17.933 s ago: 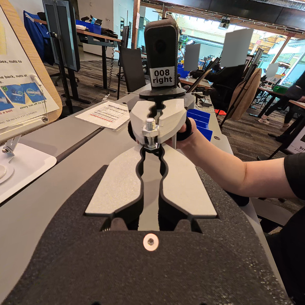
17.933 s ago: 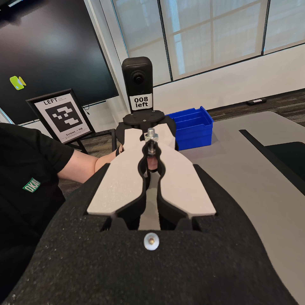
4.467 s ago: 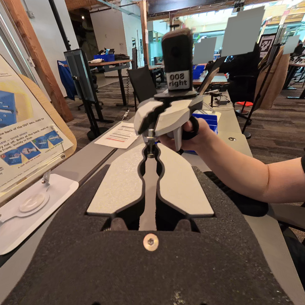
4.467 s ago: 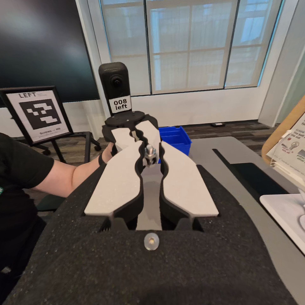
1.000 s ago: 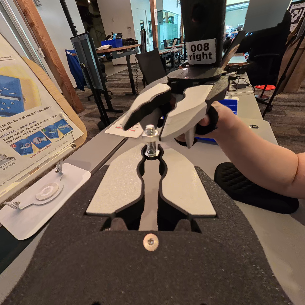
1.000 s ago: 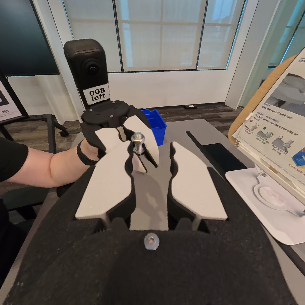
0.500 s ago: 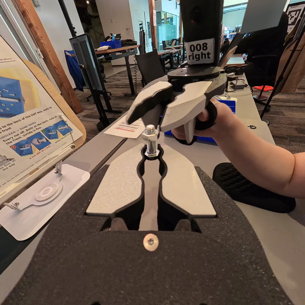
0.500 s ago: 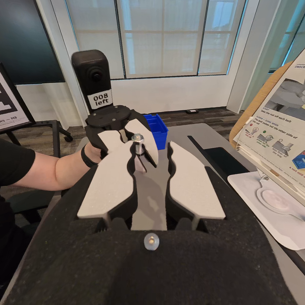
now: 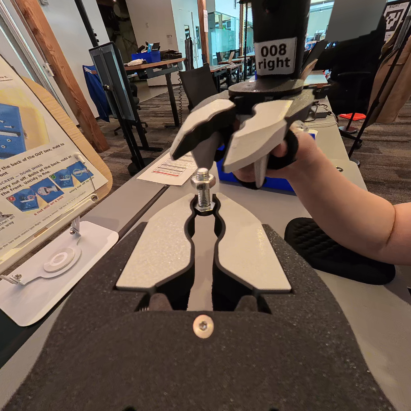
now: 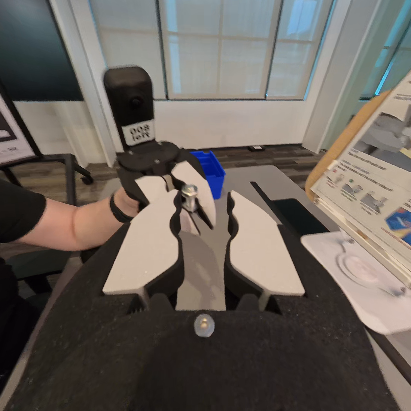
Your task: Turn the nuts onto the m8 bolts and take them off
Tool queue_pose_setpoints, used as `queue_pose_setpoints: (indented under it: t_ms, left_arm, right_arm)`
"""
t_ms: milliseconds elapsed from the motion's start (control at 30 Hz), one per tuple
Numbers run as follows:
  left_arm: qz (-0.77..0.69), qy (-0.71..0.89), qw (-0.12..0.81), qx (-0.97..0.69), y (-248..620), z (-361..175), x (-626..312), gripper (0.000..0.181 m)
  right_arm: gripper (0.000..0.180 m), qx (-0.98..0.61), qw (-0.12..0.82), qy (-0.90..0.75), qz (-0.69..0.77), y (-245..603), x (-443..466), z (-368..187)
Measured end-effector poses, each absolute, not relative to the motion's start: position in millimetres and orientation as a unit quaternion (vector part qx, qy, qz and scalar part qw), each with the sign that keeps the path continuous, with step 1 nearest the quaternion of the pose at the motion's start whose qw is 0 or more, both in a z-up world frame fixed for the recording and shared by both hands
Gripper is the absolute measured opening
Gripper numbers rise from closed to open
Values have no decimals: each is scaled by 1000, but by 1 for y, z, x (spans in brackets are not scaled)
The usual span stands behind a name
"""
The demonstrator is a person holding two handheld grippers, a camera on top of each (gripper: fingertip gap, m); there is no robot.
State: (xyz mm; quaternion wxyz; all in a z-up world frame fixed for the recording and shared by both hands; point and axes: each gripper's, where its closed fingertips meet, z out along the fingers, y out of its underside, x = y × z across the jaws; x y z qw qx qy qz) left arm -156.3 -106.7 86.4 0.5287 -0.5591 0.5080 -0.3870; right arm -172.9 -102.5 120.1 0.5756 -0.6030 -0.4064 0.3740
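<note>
Two grippers meet above a grey table (image 9: 278, 206). The left gripper (image 9: 204, 200) is closed on the head of an upright bolt (image 9: 202, 195), which carries a nut (image 9: 202, 181) near its top. The right gripper (image 9: 200, 158) hangs just above the bolt tip, jaws spread wide and empty. A blue bin (image 10: 212, 175) sits behind on the table.

The right claw (image 9: 200, 158), clamped on the nut (image 9: 202, 180) seconds ago, is now standing spread and lifting clear above it, leaving the nut sitting near the bolt's (image 9: 203, 195) tip.
</note>
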Motion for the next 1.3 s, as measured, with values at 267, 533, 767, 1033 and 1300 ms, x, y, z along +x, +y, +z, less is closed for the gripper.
queue_pose_setpoints:
  t_ms: [267,533,767,1033,1300]
  left_arm:
    - [-379,512,533,-557,-109,87,-155,12]
    - [-382,516,529,-555,-112,86,-153,12]
    - [-387,510,531,-555,-112,89,-155,12]
    - [-387,515,530,-552,-115,89,-153,12]
    - [-389,509,531,-554,-112,91,-156,12]
  right_arm:
    - [43,-618,561,-416,361,-99,-175,111]
    - [37,-592,570,-424,380,-111,-184,122]
    - [38,-619,561,-415,360,-101,-171,113]
    - [38,-605,567,-427,361,-107,-181,117]
    - [38,-599,560,-405,405,-107,-171,122]
